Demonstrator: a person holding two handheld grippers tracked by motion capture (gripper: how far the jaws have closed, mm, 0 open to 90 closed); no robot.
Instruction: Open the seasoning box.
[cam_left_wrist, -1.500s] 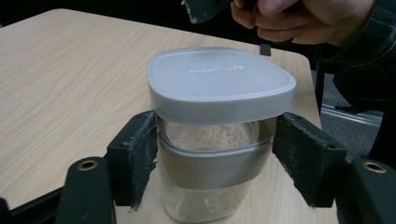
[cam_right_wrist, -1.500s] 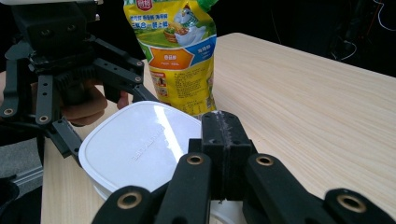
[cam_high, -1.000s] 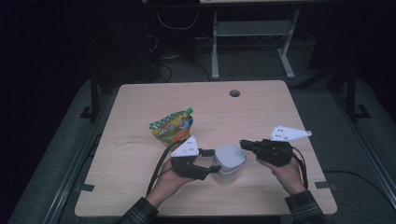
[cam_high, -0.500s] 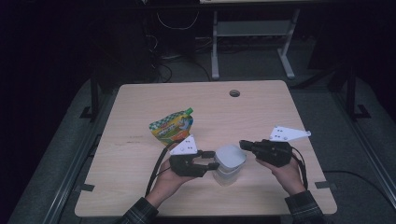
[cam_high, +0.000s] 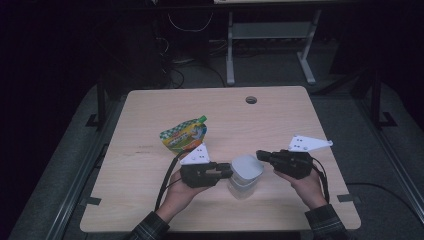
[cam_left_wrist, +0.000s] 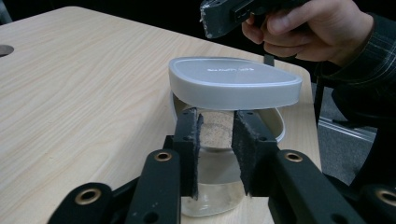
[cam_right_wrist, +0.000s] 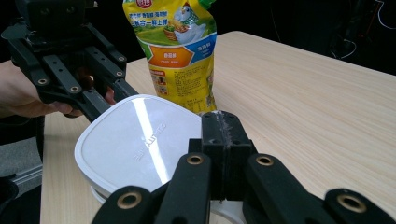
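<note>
A clear plastic container (cam_high: 242, 189) stands near the table's front edge. Its pale grey lid (cam_high: 247, 167) sits askew, raised above the rim (cam_left_wrist: 279, 126) on the side facing my left gripper. My left gripper (cam_high: 229, 172) points at the container's left side. Its jaws have just been closing; a narrow gap remains between the pads (cam_left_wrist: 192, 135), with the container wall just beyond the tips and nothing pressed between them. From the right, my right gripper (cam_high: 259, 155) is shut, its tips (cam_right_wrist: 224, 120) at the lid's (cam_right_wrist: 140, 140) edge. I cannot tell whether they pinch it.
A yellow-green spouted food pouch (cam_high: 184, 136) lies behind the left hand, about a hand's width from the container. A cable hole (cam_high: 251, 99) sits near the wooden table's (cam_high: 150, 165) far edge. Dark floor and a desk frame (cam_high: 270, 45) lie beyond.
The left gripper's jaws have narrowed at the container's left side. Both hands, the container and the pouch keep their places.
</note>
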